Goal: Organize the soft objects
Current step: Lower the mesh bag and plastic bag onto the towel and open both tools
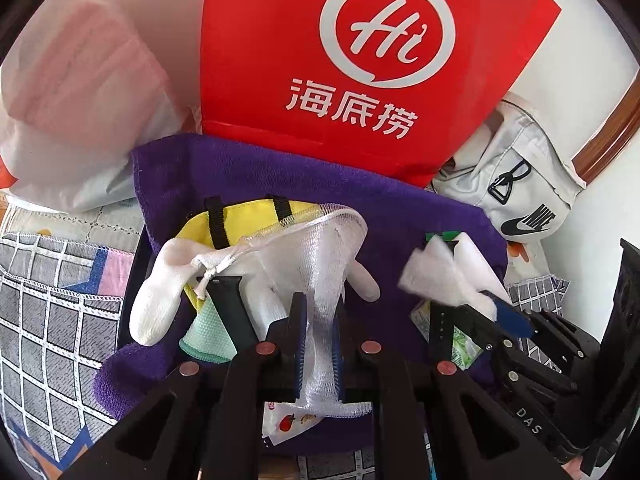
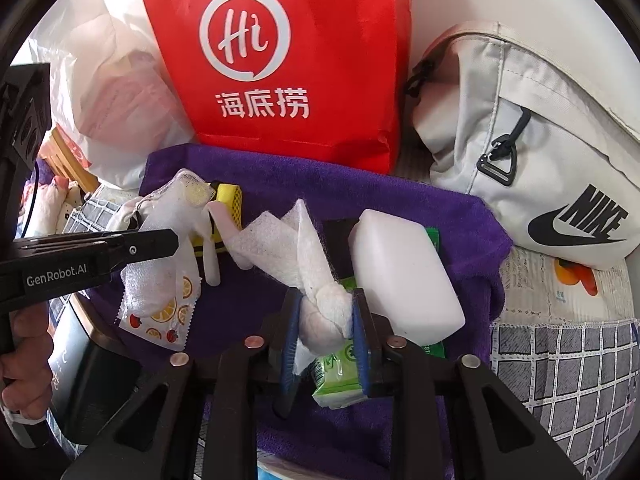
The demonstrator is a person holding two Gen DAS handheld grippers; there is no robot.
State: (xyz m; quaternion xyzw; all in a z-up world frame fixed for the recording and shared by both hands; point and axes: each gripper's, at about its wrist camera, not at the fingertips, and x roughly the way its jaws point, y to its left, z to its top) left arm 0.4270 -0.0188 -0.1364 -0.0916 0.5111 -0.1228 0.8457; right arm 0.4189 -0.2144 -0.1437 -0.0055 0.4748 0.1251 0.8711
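On the checked cloth (image 1: pixel 52 320), perhaps bedding, a purple towel (image 1: pixel 280 176)

**Legible Markings**

The red paper bag (image 2: pixel 280 60) is displaying a white circular "Hi" logo above the characters "海底捞". The pale grey fabric sling bag (image 2: pixel 540 140) is showing a black "NIKE" wordmark with swoosh. The black left gripper (image 2: pixel 100 260) is bearing "GenRobot.AI" in white on its side. The black right gripper (image 1: pixel 496 312) is showing the letters "DAS" on its body.
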